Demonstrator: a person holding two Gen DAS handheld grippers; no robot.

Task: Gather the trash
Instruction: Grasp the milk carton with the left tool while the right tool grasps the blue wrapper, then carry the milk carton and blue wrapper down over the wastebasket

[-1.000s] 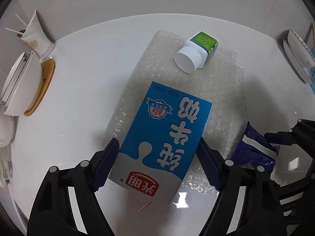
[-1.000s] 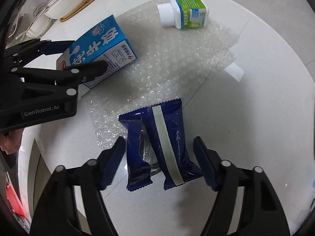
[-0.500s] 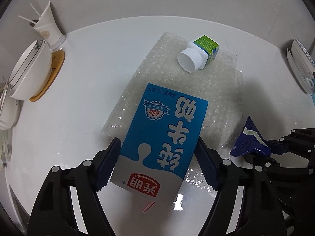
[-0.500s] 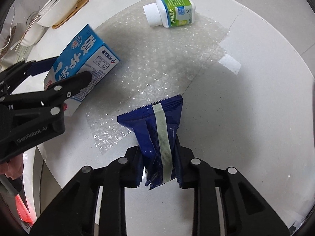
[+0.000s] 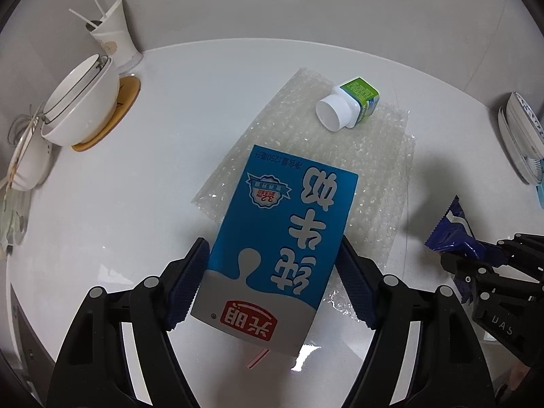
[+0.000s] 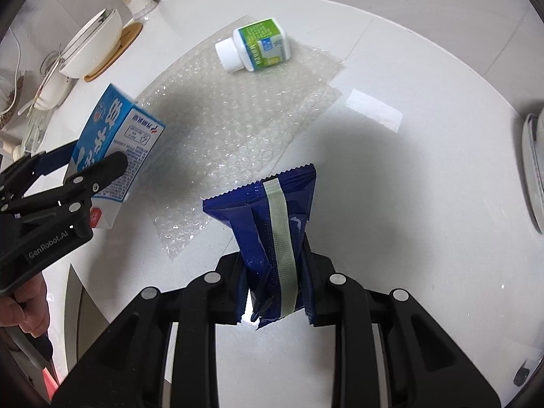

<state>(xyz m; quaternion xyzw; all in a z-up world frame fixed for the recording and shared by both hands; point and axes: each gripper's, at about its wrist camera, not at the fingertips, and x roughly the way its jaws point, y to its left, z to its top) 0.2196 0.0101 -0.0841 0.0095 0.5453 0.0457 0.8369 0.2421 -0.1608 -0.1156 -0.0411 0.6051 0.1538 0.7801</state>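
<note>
Milk carton [image 5: 278, 258] and blue snack wrapper [image 6: 272, 238] are both off the counter [image 5: 163, 183] now, each clamped in its own hand-held gripper. The left hand-held gripper [image 5: 272, 285] is closed on the carton's two narrow sides, with the carton hanging over the near edge of the bubble wrap [image 5: 340, 156]. The right hand-held gripper [image 6: 273, 289] has just been closing and now pinches the crumpled wrapper at its lower half, just past the bubble wrap's near corner.

Carrying well here seems to mean keeping both grips steady and lifting straight before travelling. The carton is held low on its body, so it may swing or slip if tilted fast. The wrapper is slick foil and could slide out.

Still lying on the far part of the bubble wrap is a white pill bottle [image 6: 255, 49] on its side. Left of the bubble wrap stand stacked bowls [image 5: 81, 102] on a coaster and a paper cup [image 5: 114, 42]; right of it, plates [image 5: 523, 142] sit at the counter's rim. Between those, the room above the bubble wrap looks free. No bin is visible in either view.
</note>
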